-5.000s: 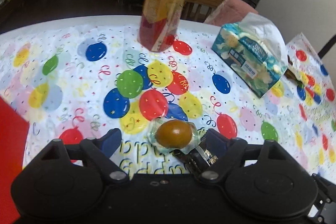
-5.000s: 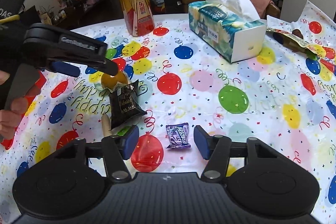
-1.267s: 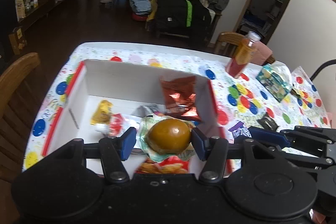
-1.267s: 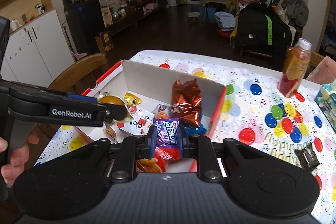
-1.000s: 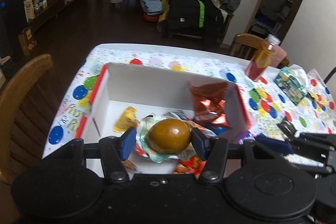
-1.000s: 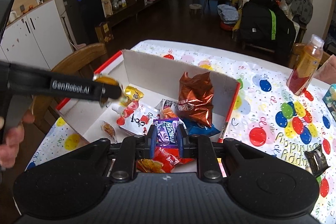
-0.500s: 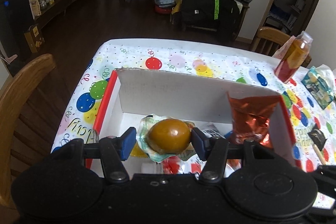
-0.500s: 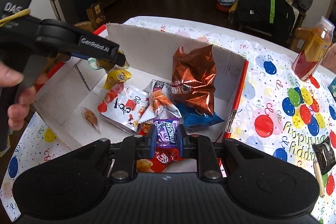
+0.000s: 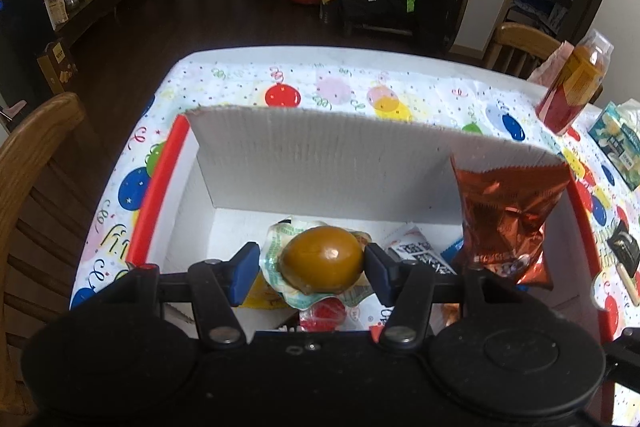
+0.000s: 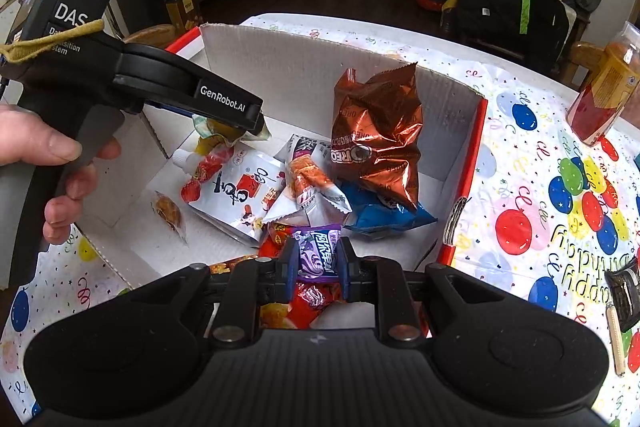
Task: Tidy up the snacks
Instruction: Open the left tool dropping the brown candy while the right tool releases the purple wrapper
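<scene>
My left gripper (image 9: 306, 269) is shut on a brown egg-shaped snack in a clear wrapper (image 9: 322, 263) and holds it over the white cardboard box (image 9: 320, 163). In the right wrist view the left gripper (image 10: 256, 129) hangs over the box's far left part. My right gripper (image 10: 318, 265) is shut on a small purple candy packet (image 10: 318, 255) above the box's near side. The box (image 10: 320, 51) holds a copper Oreo bag (image 10: 380, 135), a white-and-red pouch (image 10: 236, 191), a blue packet (image 10: 384, 215) and other wrapped snacks.
The box sits on a balloon-print tablecloth (image 10: 540, 187). An orange drink bottle (image 10: 608, 91) stands at the right. A dark snack packet (image 10: 624, 291) lies on the cloth at the right edge. A tissue box (image 9: 618, 143) and wooden chairs (image 9: 36, 163) flank the table.
Both grippers have moved closer and lower over the box with their snacks still held. The left gripper has shifted toward the box's left part.
</scene>
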A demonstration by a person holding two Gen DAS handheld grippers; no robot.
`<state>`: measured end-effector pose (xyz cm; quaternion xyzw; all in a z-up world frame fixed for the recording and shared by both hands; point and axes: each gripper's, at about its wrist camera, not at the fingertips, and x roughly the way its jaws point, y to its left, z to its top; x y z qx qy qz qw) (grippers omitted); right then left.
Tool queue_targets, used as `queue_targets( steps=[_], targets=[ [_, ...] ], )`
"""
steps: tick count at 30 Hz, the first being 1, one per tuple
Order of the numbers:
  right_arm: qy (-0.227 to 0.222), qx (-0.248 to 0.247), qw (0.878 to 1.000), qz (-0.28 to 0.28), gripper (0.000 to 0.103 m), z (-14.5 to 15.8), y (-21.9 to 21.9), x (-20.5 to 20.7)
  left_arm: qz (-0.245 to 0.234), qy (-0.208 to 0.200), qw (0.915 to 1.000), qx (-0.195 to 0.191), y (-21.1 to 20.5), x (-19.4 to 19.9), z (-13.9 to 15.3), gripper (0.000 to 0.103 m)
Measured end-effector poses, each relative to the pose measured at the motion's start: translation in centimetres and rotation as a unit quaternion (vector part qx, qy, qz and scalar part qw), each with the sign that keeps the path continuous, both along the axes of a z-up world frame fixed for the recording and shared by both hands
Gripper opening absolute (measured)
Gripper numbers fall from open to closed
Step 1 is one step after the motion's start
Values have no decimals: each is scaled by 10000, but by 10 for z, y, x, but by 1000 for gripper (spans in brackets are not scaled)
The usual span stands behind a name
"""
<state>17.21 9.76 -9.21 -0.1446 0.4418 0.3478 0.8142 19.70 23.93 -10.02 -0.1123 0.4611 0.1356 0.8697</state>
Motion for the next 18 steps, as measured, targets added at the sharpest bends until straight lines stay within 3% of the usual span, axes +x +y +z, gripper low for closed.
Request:
queue_targets(
  steps=[13,18],
  targets=[
    [122,212,9997,-69,21,5,-8,0,96,53,9999,-47,1,0,-1,57],
    [121,343,9992,-139,30,11,-13,-3,169,-110,9998,-29,1,-7,7,66]
  ],
)
